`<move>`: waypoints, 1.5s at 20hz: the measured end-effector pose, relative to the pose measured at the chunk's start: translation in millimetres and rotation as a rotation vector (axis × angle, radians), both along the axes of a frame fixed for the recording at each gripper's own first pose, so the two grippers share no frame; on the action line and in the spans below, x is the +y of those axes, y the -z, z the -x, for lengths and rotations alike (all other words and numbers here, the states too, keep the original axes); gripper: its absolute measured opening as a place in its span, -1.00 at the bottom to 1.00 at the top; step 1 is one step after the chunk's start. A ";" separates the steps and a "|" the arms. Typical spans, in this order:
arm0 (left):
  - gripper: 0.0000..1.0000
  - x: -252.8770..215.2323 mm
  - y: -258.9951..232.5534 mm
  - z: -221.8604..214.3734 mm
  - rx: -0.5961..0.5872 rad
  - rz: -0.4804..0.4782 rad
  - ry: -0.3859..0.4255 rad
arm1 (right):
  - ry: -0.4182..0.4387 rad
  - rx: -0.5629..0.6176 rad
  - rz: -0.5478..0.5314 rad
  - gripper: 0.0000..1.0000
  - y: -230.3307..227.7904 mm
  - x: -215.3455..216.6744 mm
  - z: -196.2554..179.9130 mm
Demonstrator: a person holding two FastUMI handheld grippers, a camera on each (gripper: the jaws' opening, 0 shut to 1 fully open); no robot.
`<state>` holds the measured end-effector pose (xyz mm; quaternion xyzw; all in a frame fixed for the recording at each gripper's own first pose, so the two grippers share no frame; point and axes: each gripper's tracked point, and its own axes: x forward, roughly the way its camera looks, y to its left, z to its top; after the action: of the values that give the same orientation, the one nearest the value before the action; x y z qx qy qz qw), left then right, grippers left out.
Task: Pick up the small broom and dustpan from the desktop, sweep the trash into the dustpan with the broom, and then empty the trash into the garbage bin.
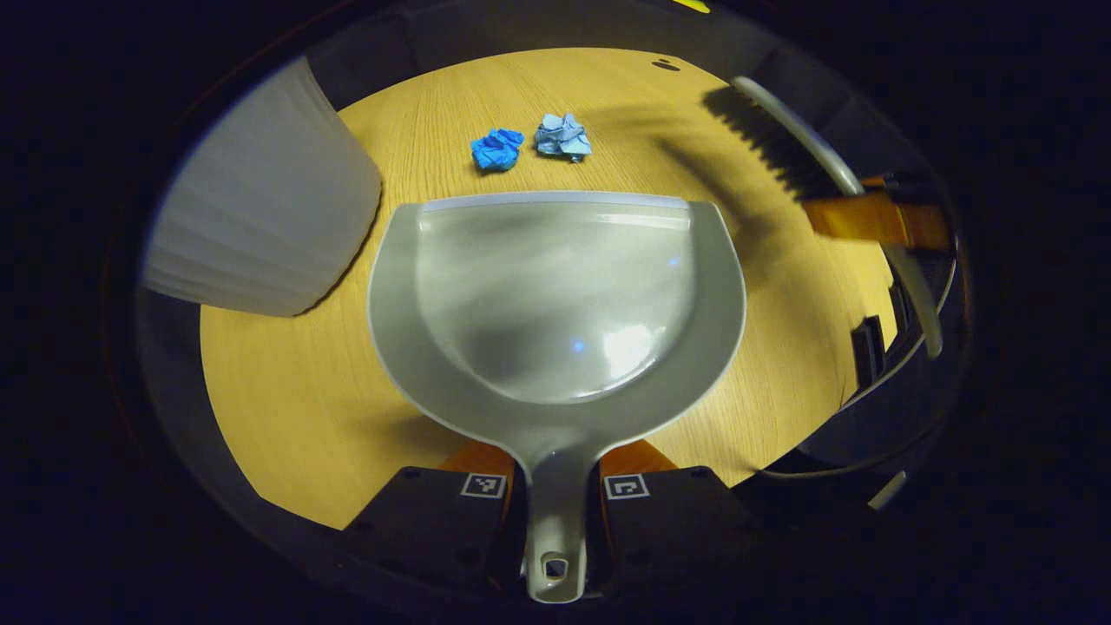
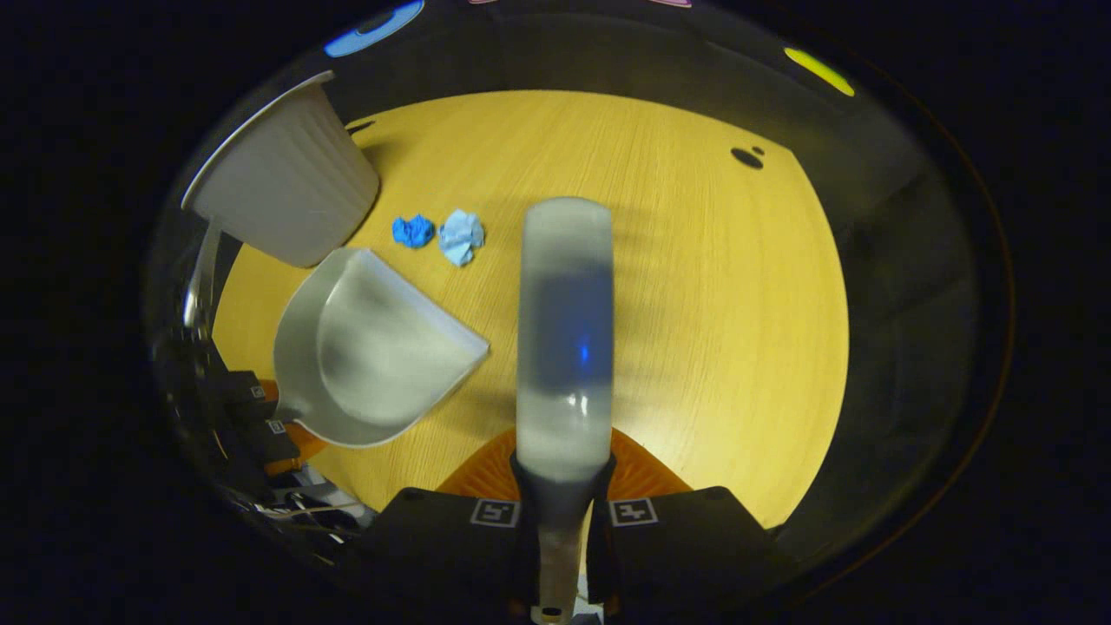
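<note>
Wood-grain desk (image 1: 286, 408) carries a white garbage bin (image 1: 260, 200) and two crumpled blue paper scraps (image 1: 497, 148) (image 1: 562, 136) just beyond the dustpan (image 1: 555, 295) lip. Left claw (image 1: 555, 499) is clamped on the dustpan handle; right claw (image 2: 562, 512) grips the broom (image 2: 564, 338) handle, held over the desk. No readable writing appears, just square tracking markers.

No legible text, brand or number appears. Small square black-and-white coded markers (image 1: 483, 485) sit on each gripper's finger blocks; their patterns look like machine tags, perhaps, not readable characters.
</note>
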<state>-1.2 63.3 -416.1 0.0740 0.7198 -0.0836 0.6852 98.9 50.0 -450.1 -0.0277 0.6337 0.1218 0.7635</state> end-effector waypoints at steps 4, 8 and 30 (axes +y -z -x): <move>-0.51 14.0 -10.8 22.6 0.008 -0.020 0.042 | -0.129 -0.096 0.091 -0.55 -7.3 -7.2 -69.2; -0.51 20.6 -9.8 39.4 0.050 -0.035 0.023 | -0.240 -0.177 0.131 -0.55 -4.8 14.8 -129.2; -0.51 35.8 4.0 38.9 0.098 -0.065 0.084 | -1.044 -0.047 0.428 -0.56 96.4 91.9 -114.4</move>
<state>-40.1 99.2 -420.1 0.1219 0.7510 -0.0923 0.6424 213.2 141.9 -546.5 -0.4945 0.5293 0.3515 0.5930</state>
